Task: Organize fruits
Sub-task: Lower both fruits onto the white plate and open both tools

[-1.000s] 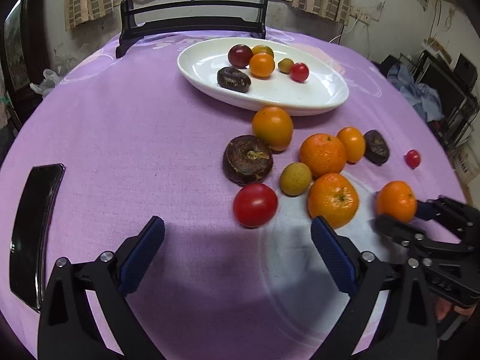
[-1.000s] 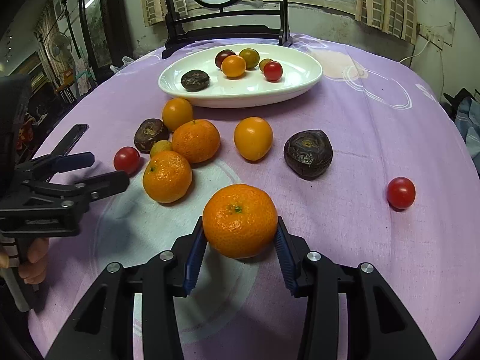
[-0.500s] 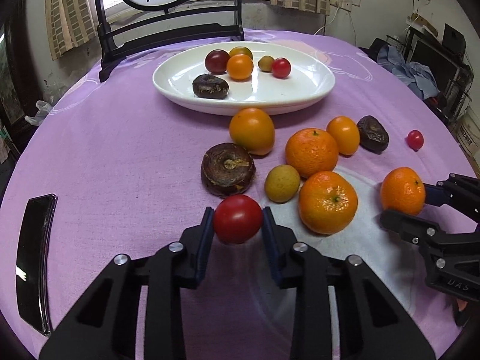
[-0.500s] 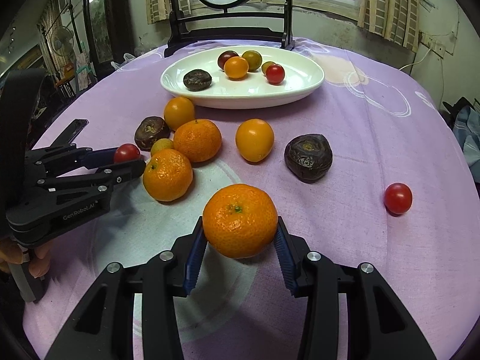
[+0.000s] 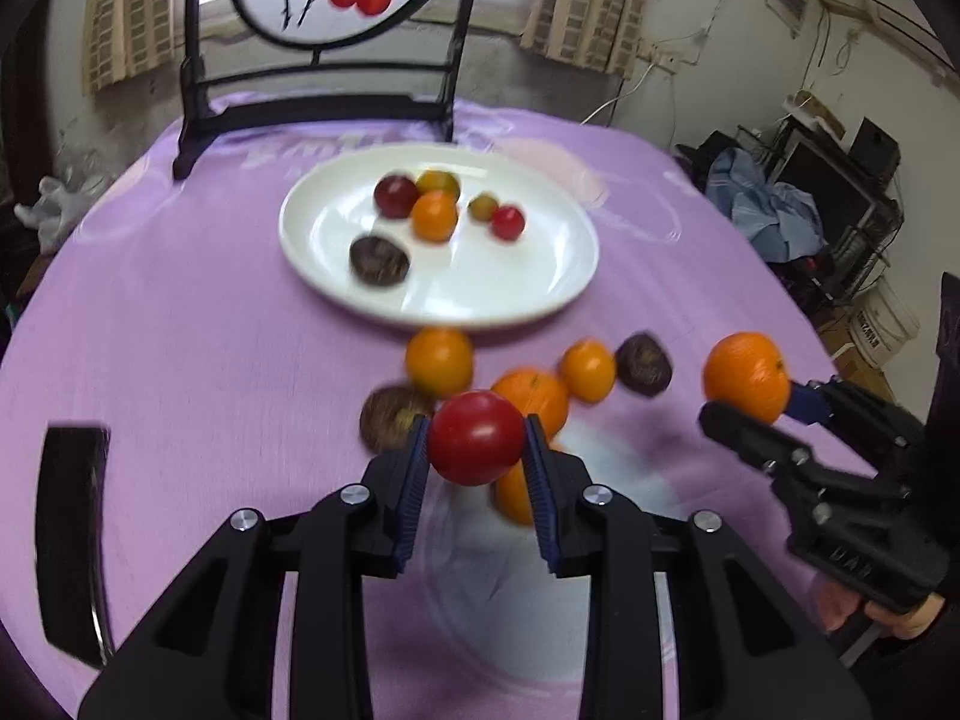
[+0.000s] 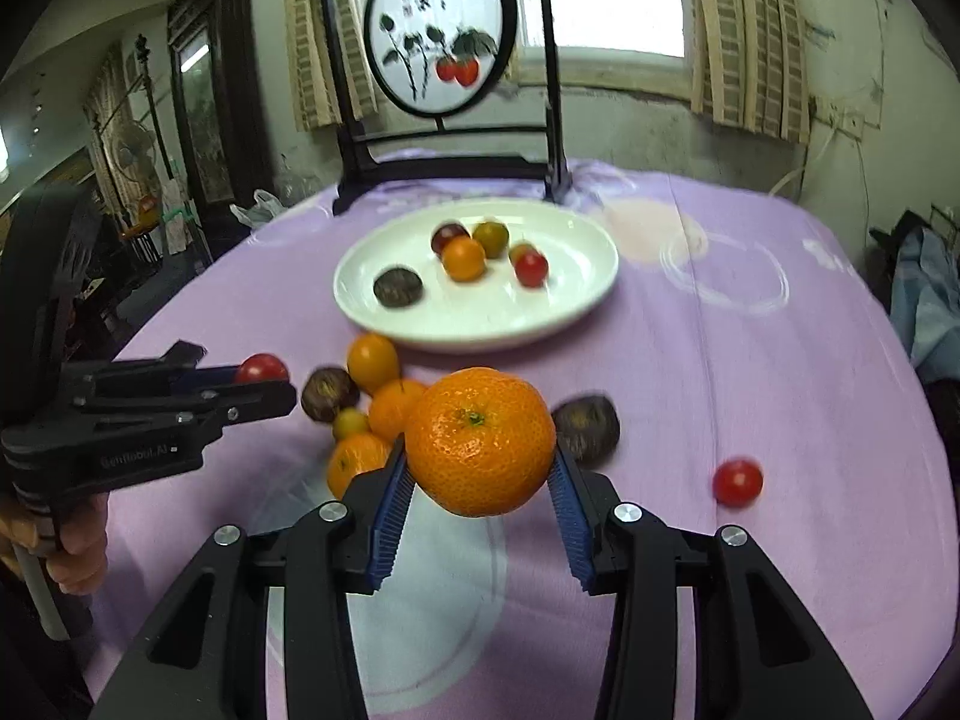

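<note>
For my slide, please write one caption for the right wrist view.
Right claw holds a round orange mandarin above the purple tablecloth, facing the white oval plate.

you have a framed round painted screen (image 6: 441, 30) standing upright at the tablecloth's (image 6: 750, 372) far edge, and a black phone (image 5: 72, 534) lying near its left edge.

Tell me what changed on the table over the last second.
The left tongs, open a second ago, have just closed on the red tomato and lifted it off the purple cloth. The right tongs, already shut on the mandarin, raised it too. The white plate, its fruit, and the loose fruit stayed put.
</note>
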Motion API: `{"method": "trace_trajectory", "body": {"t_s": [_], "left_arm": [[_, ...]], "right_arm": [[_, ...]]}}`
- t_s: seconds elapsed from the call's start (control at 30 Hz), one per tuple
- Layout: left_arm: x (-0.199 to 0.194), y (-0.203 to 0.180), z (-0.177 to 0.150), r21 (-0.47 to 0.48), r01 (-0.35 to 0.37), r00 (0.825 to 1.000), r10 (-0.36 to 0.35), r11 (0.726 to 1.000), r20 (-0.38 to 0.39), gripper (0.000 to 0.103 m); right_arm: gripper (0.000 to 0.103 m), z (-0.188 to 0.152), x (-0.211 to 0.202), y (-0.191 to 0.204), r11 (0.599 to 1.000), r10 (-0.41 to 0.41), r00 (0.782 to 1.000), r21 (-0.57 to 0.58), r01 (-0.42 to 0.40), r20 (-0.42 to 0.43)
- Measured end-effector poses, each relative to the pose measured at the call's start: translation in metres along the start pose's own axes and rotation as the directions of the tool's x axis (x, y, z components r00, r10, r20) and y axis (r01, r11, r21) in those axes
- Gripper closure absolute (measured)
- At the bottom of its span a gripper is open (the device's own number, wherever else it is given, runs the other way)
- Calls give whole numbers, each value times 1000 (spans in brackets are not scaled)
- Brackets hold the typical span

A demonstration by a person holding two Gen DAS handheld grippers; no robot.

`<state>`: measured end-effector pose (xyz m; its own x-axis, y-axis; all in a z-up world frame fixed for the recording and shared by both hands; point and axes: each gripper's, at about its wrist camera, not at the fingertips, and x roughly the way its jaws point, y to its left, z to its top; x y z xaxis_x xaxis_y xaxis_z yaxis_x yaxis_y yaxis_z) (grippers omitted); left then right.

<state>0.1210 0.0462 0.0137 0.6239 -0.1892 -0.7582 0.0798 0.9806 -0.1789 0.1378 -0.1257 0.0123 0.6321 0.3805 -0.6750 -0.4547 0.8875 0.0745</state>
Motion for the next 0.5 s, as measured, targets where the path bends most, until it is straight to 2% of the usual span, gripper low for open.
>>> {"method": "trace_trajectory", "body": {"t_s": [0.1, 0.23, 0.33, 0.37, 0.5], "left_arm": [[1, -1, 28, -3, -40, 998, 40, 999, 39, 73], [25, 10, 67, -51, -83, 995, 86, 995, 52, 73], [56, 19, 90, -43, -181, 981, 184, 983, 60, 73], [66, 23, 94, -43, -202, 978, 204, 978, 49, 73], [107, 48, 109, -100, -199, 980, 196, 975, -32, 73]], "right_arm": [[58, 22, 13, -1, 1000, -4, 1000, -15, 4, 0], [58, 53, 45, -8, 1000, -12, 1000, -9, 12, -13], [58, 66, 76, -13, 1000, -19, 999, 9, 20, -50], [58, 69, 87, -13, 1000, -28, 997, 4, 29, -65], [58, 78, 125, -16, 999, -48, 992, 13, 50, -121]]}}
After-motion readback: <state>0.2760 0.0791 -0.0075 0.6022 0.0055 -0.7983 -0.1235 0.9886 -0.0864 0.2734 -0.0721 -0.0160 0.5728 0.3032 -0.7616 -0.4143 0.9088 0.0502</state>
